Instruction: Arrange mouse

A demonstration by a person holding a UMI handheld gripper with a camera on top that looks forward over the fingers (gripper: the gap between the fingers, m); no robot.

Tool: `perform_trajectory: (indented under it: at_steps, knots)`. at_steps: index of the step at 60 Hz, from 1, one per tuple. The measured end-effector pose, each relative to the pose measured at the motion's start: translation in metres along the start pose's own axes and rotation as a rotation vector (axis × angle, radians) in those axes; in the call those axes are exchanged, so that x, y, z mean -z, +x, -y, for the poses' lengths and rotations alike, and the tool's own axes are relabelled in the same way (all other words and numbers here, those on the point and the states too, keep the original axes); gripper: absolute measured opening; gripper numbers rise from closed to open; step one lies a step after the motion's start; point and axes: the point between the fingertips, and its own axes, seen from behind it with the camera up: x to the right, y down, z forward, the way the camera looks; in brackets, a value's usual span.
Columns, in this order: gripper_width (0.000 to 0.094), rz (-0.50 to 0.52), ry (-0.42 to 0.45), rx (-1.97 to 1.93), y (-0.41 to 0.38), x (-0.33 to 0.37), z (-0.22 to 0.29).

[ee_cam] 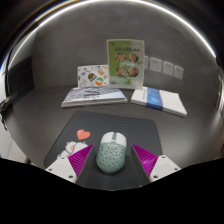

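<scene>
A pale grey-green mouse (111, 150) with a perforated shell and a white scroll wheel lies on a dark mouse mat (120, 127) on the table. It stands between my two fingers, with its front pointing away from me. My gripper (112, 158) is open around it. The left pink pad (80, 160) lies close against the mouse's side. The right pink pad (144, 158) stands a small gap away. The mouse rests on the mat, and its rear end is hidden at the bottom of the view.
A small red heart-shaped item (83, 133) and a pink-white item (72, 147) lie on the mat's left part. Beyond the mat lie a stack of books (95, 96) and a blue-white booklet (158, 99). An upright green booklet (125, 60) leans on the wall.
</scene>
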Motion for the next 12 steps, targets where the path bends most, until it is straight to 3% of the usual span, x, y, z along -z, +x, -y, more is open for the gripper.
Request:
perform_trajectory:
  at_steps: [5,12]
  knots:
    - [0.082,-0.029,0.043,0.032,0.008,0.029,0.006]
    - [0.0831,0.017,0.041,0.009,0.0,0.082,-0.01]
